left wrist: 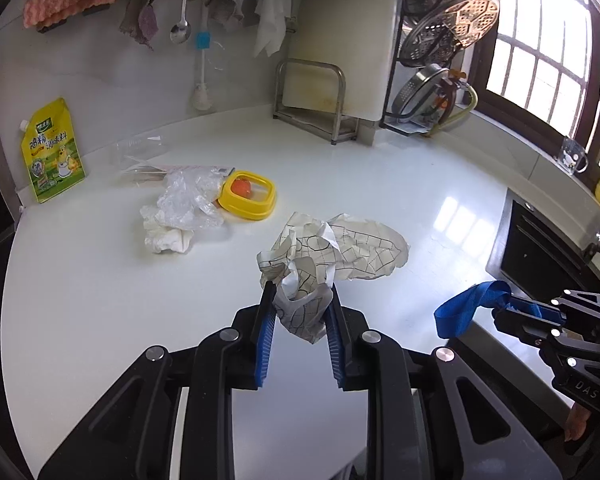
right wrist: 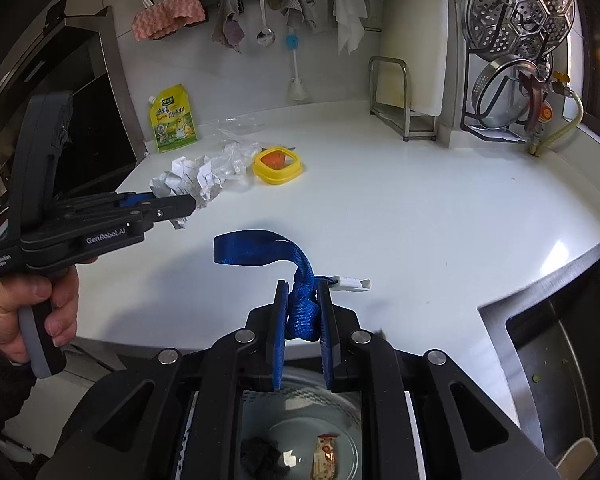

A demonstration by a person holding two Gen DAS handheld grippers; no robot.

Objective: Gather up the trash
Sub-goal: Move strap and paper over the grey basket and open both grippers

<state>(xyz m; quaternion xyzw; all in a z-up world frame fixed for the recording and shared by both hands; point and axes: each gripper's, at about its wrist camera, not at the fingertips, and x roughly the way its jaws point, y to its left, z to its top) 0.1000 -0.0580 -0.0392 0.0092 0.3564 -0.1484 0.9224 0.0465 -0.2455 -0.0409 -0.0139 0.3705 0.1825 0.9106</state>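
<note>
My left gripper (left wrist: 300, 300) is shut on a crumpled white paper with black lines (left wrist: 332, 252); the paper bulges out ahead of the blue pads. From the right wrist view the same left gripper (right wrist: 192, 204) comes in from the left, held by a person's hand (right wrist: 32, 304), with the crumpled paper (right wrist: 188, 178) at its tip. My right gripper (right wrist: 304, 292) is shut on a blue strap (right wrist: 260, 250) that loops up and to the left. A bin (right wrist: 300, 432) lies below it, holding a snack wrapper (right wrist: 326, 456) and a dark scrap.
On the white counter (left wrist: 380, 184) lie a clear plastic wrap (left wrist: 188, 196), a white tissue (left wrist: 168, 240), a yellow lid with something orange (left wrist: 248, 196) and a yellow seasoning pouch (left wrist: 54, 152). A sink (right wrist: 560, 340) is at the right, a metal rack (left wrist: 312, 100) at the back.
</note>
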